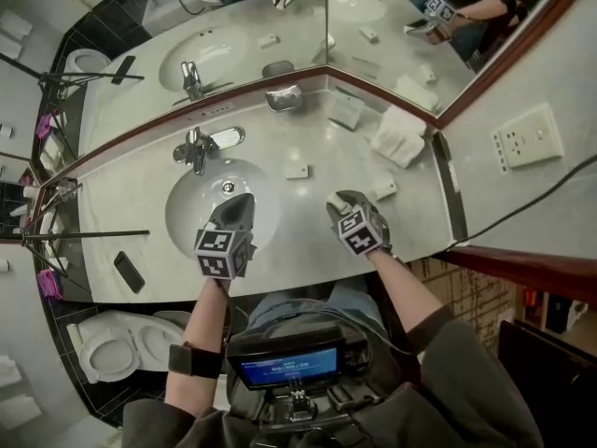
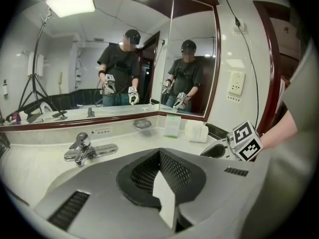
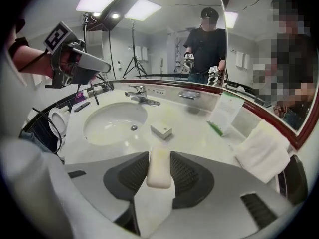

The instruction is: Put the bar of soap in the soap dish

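The right gripper [image 3: 159, 157] is clamped on the bar of soap [image 3: 159, 171] above the counter [image 3: 194, 128], with a small box [image 3: 161, 131] just ahead at 12 o'clock. In the head view the soap dish [image 1: 283, 98] sits by the mirror corner, at 11 o'clock from that gripper. The left gripper [image 2: 160, 156] has its jaws together, over the sink [image 1: 191, 217] at its 6 o'clock edge.

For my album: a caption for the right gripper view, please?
Right gripper holds the soap in its jaws over the counter.
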Tool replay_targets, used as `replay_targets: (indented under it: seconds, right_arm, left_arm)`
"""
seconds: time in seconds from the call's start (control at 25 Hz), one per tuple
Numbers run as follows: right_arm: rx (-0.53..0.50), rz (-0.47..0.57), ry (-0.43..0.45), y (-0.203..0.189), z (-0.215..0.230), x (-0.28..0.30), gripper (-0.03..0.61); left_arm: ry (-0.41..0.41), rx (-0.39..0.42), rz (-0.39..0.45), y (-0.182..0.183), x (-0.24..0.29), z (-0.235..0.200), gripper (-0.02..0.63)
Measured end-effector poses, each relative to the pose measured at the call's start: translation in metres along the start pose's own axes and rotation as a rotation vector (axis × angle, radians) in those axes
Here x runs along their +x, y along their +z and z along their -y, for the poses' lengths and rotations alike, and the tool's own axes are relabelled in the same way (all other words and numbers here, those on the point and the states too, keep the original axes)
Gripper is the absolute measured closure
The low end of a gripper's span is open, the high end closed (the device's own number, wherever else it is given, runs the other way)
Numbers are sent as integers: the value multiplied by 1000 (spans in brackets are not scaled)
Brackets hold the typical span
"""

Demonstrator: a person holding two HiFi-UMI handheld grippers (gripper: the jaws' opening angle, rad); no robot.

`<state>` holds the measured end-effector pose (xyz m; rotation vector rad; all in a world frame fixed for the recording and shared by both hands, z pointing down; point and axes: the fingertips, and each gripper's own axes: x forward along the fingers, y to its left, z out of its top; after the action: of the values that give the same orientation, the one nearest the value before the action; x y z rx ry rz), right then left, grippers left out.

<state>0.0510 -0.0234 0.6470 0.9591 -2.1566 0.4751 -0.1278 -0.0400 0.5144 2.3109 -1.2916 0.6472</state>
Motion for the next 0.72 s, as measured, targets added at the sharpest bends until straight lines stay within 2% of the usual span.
replay_targets:
  seconds: [0.24, 0.48, 0.72]
  right_arm:
    - [15, -62, 3, -36, -9, 30, 428]
    - [-14, -110, -38, -54, 4, 39, 426]
    - [11, -133, -38, -72, 4, 46, 416]
  left_arm:
    - [-5, 0, -21, -3, -3, 4, 614]
    - [8, 4, -23, -7, -11, -3, 614]
    - [13, -4, -27, -11, -13, -8, 614]
